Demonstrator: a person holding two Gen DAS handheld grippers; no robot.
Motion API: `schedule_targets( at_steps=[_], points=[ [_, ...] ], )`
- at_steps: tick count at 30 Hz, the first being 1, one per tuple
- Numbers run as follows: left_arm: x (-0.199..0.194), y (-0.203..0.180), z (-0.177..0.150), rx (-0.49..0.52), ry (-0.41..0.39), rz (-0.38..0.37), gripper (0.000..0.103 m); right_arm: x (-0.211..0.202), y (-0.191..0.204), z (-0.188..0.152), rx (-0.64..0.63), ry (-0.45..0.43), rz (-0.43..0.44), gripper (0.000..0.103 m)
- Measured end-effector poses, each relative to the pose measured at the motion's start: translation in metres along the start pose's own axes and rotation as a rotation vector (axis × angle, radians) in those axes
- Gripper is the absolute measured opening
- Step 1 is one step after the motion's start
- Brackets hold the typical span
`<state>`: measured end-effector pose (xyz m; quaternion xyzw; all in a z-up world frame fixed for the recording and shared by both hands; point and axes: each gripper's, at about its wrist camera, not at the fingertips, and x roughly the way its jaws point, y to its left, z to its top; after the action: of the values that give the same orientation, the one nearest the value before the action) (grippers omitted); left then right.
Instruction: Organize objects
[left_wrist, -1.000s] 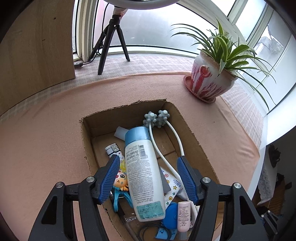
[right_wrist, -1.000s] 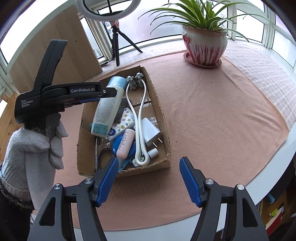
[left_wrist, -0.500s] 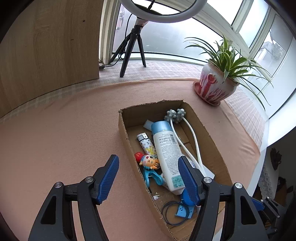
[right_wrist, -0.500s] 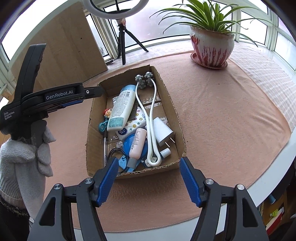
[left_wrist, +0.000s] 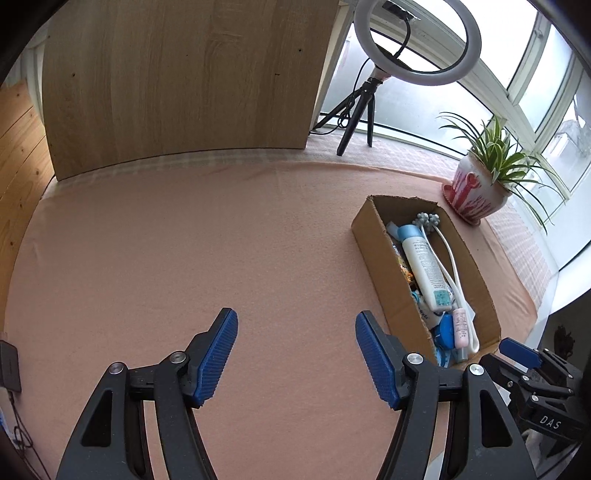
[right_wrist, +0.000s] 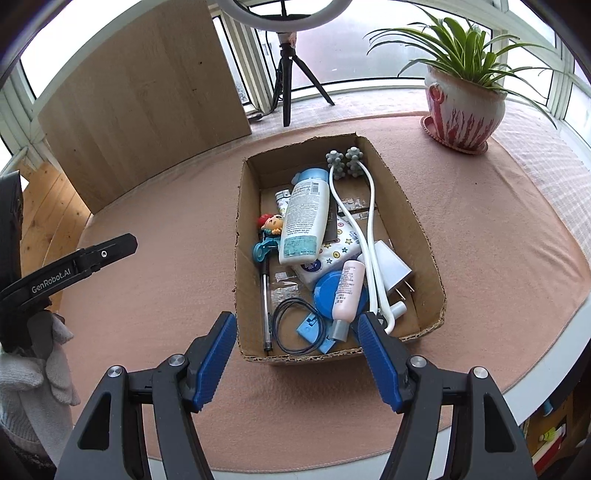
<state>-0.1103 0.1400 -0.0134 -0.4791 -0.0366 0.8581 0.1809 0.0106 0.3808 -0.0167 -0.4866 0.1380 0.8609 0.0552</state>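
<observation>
Both grippers, right (right_wrist: 297, 354) and left (left_wrist: 295, 356), stand with jaws apart and empty. Nearest the right one, at the near end of the brown cardboard box (right_wrist: 242, 236), lies a small pink plastic tube (right_wrist: 347, 286) atop a blue round lid (right_wrist: 325, 295). It looks light, smooth and slightly squashy, best pinched across its middle; the box sits on the pink cloth-covered table (right_wrist: 166, 266).

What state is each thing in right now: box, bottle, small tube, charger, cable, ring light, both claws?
Box: open-topped, full of items.
Bottle: lying flat, cap on.
Small pink tube: lying across the blue lid.
Charger: unplugged, prongs bare.
Black cable: coiled loosely.
Ring light: upright on its tripod; lit or not, unclear.
Left claw: open, empty.
Right claw: open, empty.
</observation>
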Motion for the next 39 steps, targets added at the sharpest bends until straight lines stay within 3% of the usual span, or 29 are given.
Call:
schedule_targets(
  at_steps=[7,19,27,33,39],
  points=[
    [-0.030,0.048,-0.027,-0.074,-0.022,0.046,0.070,0.005,0.044,0.002,-0.074,-0.010,0.012,0.065],
    [-0.077,0.092,-0.064,-0.121,-0.064,0.137,0.071,0.012,0.118,-0.008,-0.193,-0.060,0.018,0.065],
    [-0.090,0.118,-0.077,-0.149,-0.070,0.253,0.083,0.023,0.154,-0.018,-0.232,-0.046,0.053,0.065],
    [-0.099,0.129,-0.084,-0.143,-0.090,0.322,0.084,0.026,0.172,-0.023,-0.250,-0.054,0.062,0.065],
    [-0.100,0.129,-0.087,-0.132,-0.086,0.331,0.088,0.027,0.185,-0.028,-0.272,-0.061,0.061,0.065]
  ],
)
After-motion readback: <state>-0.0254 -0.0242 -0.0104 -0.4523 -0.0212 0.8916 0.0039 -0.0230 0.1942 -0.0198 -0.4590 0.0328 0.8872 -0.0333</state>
